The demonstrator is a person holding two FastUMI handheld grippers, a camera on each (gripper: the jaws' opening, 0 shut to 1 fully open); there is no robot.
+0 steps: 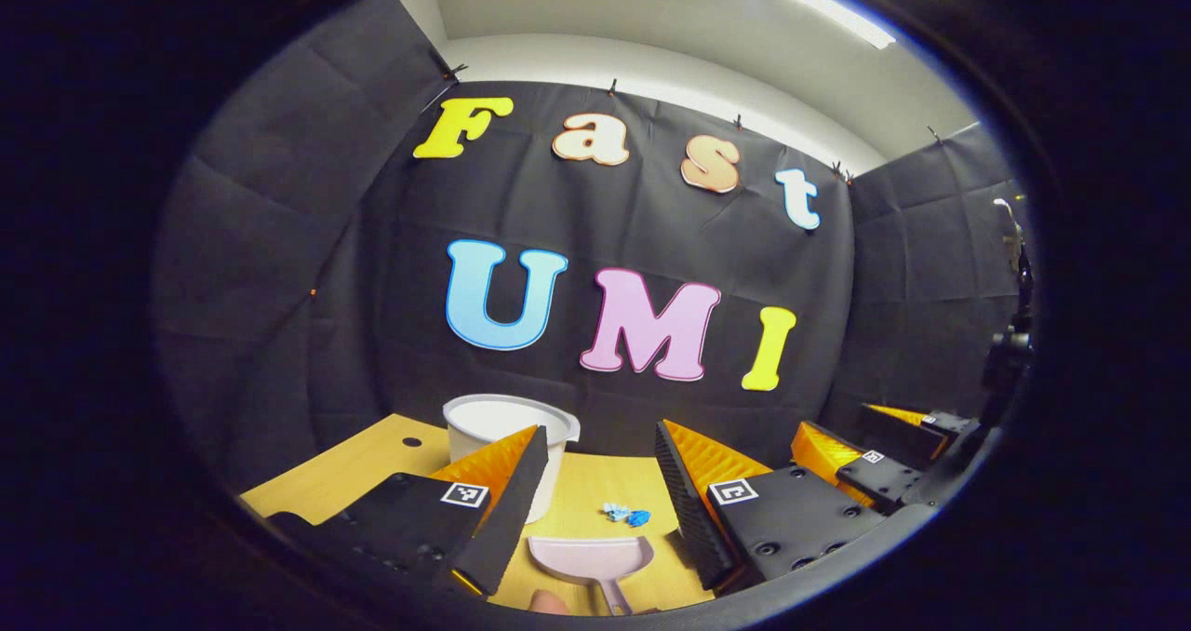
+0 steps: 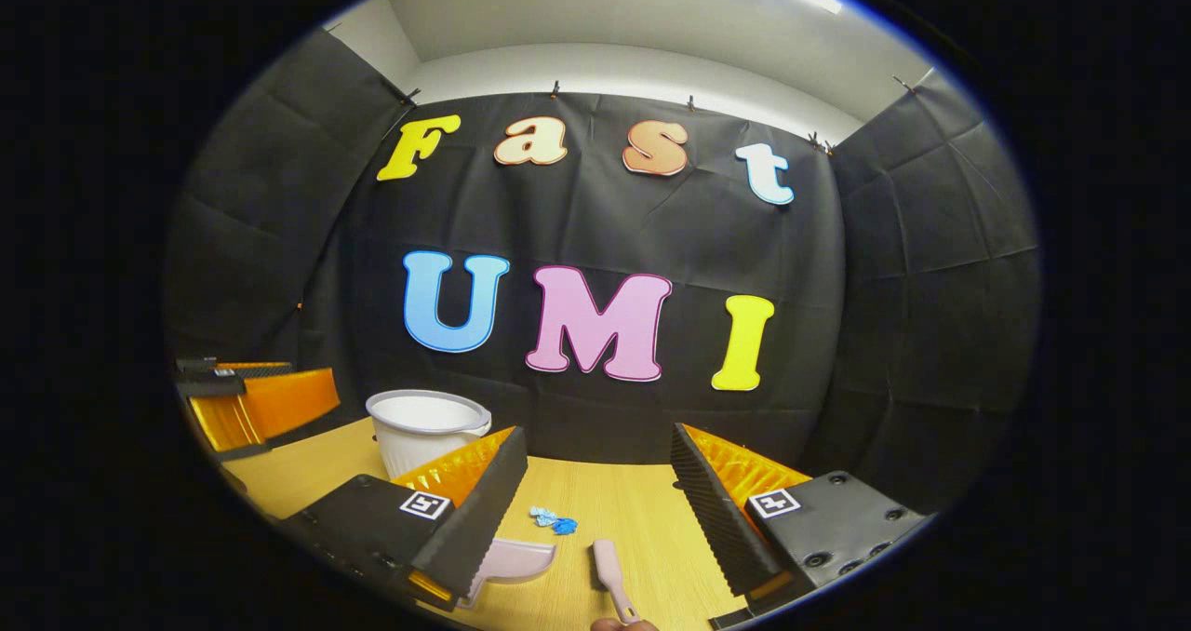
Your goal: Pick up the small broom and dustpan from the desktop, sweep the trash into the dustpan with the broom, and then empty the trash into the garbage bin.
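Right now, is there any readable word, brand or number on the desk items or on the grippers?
None readable.
Bin, dustpan, broom: plain, no print that I can make out.
Square markers on the left gripper and right gripper: coded patterns, not words.

No word, brand name or number can be read on any object. Square coded tags (image 1: 464, 494) are carried on the finger blocks of the left gripper (image 1: 601, 431), and the same kind is seen on the right gripper (image 2: 598, 429). Their patterns cannot be read as characters.
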